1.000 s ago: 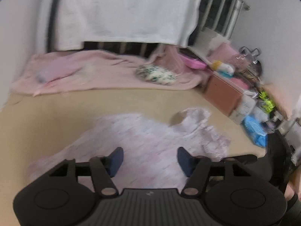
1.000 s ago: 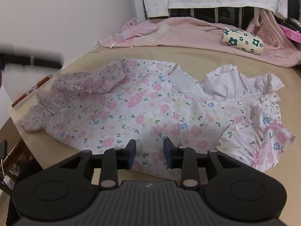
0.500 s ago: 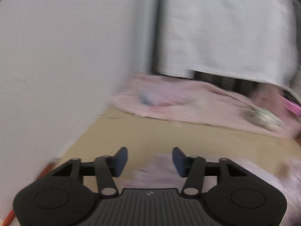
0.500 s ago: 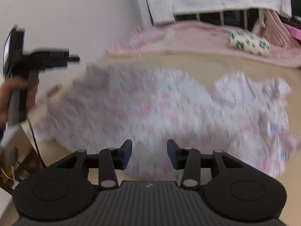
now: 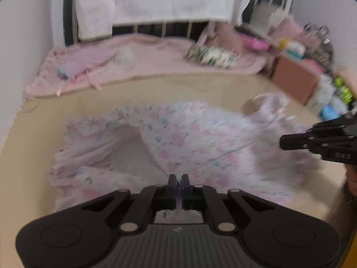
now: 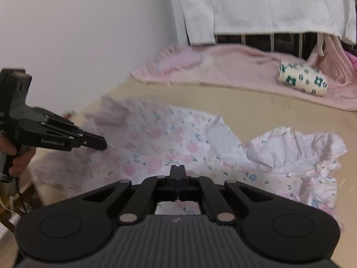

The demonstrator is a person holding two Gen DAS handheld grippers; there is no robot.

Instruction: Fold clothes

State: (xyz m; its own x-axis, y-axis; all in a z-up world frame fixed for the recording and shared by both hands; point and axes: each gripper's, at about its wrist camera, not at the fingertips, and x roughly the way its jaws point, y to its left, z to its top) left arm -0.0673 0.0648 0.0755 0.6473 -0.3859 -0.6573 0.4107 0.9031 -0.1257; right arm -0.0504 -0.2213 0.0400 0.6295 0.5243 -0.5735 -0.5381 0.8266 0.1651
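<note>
1. The left claw [image 5: 178, 179] has its two fingers pressed together with a fold of the flowered dress [image 5: 183, 143] pinched between them at the near edge of the cloth.
2. The right claw [image 6: 177, 171] is also pressed together over the near hem of the dress [image 6: 178, 143]; cloth shows under its fingers, but whether any is caught between the tips I cannot tell.
3. The dress lies spread on the tan table [image 5: 156, 91], stretching away from both claws. Ahead and to the left of the left claw the skirt opens, showing the pale inside.
4. From the right wrist view, the ruffled white collar and sleeve [image 6: 294, 149] sit ahead and to the right of the right claw.
5. In that same view the left claw [image 6: 98, 142] comes in from the left, its closed tip touching the dress, held by a hand [image 6: 20, 158].
6. In the left wrist view the right claw [image 5: 283, 142] reaches in from the right over the dress edge.
7. Well beyond both claws, a pink blanket [image 6: 234, 67] lies along the far side, with a rolled flowered cloth [image 6: 302, 80] on it and a white sheet [image 6: 267, 4] hanging behind.
</note>
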